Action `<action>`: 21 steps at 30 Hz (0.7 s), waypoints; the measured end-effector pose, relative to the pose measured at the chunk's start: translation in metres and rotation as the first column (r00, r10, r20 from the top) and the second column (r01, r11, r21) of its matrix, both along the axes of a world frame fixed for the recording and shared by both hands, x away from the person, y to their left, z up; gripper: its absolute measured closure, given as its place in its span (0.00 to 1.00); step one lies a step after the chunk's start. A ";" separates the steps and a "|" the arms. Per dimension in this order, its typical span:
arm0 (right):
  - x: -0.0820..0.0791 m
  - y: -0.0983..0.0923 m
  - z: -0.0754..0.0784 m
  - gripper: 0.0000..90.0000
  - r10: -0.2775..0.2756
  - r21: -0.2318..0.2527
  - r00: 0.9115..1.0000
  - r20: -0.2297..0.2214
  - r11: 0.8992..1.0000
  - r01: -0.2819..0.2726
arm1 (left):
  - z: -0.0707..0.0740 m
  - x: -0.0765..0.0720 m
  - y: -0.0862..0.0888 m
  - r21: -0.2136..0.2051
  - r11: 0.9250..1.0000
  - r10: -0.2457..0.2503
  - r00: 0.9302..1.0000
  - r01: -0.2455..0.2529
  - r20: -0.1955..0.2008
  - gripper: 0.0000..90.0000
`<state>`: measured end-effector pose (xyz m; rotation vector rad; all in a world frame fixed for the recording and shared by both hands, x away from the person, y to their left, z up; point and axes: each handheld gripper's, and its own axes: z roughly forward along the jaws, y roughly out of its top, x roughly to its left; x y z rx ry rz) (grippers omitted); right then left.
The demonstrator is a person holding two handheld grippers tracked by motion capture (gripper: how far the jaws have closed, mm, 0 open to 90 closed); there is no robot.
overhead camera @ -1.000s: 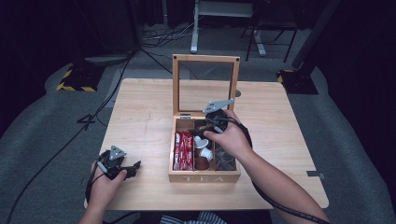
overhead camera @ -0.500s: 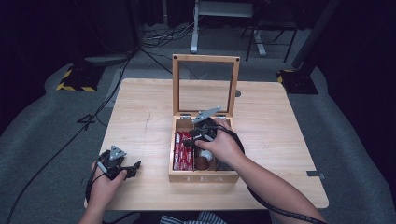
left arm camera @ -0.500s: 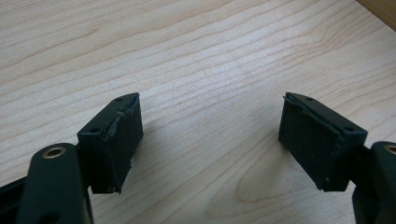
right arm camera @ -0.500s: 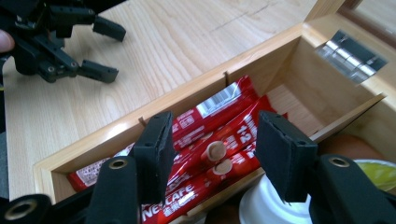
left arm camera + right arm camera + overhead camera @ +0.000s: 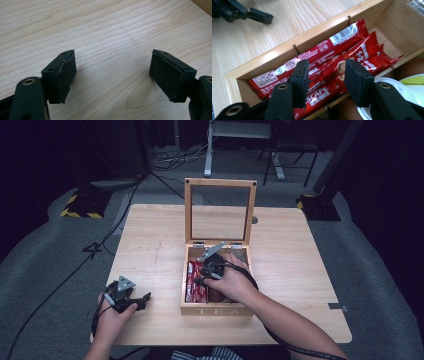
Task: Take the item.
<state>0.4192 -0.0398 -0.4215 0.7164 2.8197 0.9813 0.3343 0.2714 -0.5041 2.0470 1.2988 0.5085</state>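
Note:
A wooden tea box (image 5: 215, 309) stands mid-table with its glass lid upright. Red coffee stick packets (image 5: 195, 282) (image 5: 332, 62) lie in its left compartment. My right gripper (image 5: 204, 279) (image 5: 327, 75) hangs open just above those packets, its jaws spread over one packet with a gap on each side. My left gripper (image 5: 142, 300) (image 5: 112, 72) rests open at the table's front left, over bare wood, with nothing between its jaws. In the right gripper view the left gripper (image 5: 249, 13) lies on the table beyond the box wall.
White round pods (image 5: 397, 87) sit in the box's neighbouring compartment. The box's upright lid (image 5: 219, 210) stands behind the right hand. Cables trail off the table's left side to the floor. Bare tabletop (image 5: 310, 255) lies right of the box.
My right gripper has moved from the box's right side to the left compartment and dipped toward the red packets. The left gripper has stayed still.

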 end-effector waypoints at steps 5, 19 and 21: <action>-0.005 0.010 -0.004 0.61 -0.008 -0.047 1.000 -0.019 0.999 0.007 | 0.000 0.000 0.000 0.000 1.000 0.000 1.000 0.000 0.000 0.24; -0.004 0.014 -0.008 0.81 -0.041 -0.084 0.998 -0.043 0.996 0.037 | 0.000 0.000 0.000 -0.001 1.000 0.002 1.000 -0.002 0.000 0.24; -0.004 0.012 -0.009 0.93 -0.040 -0.080 0.997 -0.073 0.996 0.034 | 0.000 0.000 0.000 -0.001 1.000 0.002 1.000 -0.002 0.000 0.24</action>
